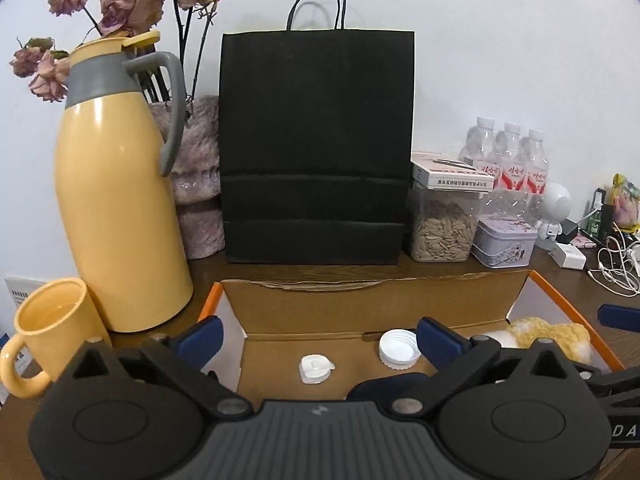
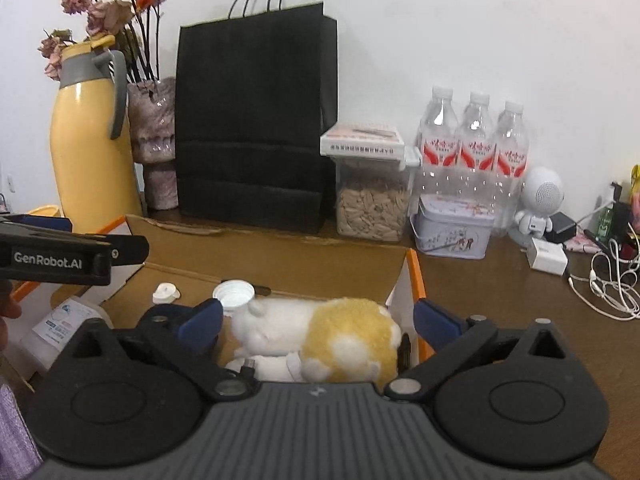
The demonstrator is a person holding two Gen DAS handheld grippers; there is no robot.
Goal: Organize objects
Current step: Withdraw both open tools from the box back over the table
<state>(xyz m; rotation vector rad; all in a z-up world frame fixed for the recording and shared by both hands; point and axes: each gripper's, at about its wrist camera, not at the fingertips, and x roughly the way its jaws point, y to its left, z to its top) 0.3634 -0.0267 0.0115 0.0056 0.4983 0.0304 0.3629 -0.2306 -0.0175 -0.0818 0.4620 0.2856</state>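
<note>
The plush toy [image 2: 320, 340] lies in the cardboard box [image 2: 280, 264], between the spread, empty fingers of the right gripper [image 2: 316, 322]; two white caps [image 1: 396, 350] rest beside it; the left gripper [image 1: 320, 338] hangs wide open over them, holding nothing.

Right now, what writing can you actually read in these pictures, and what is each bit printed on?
"GenRobot.AI": side of the left gripper, seen from the right camera.
"DA": cut-off letters at the edge of the left camera view, on the right gripper's body.
Red labels on the three water bottles: Chinese characters, too blurred to read.
White box on the seed jar: print too small.
White bottle in the cardboard box: label blurred.
</note>
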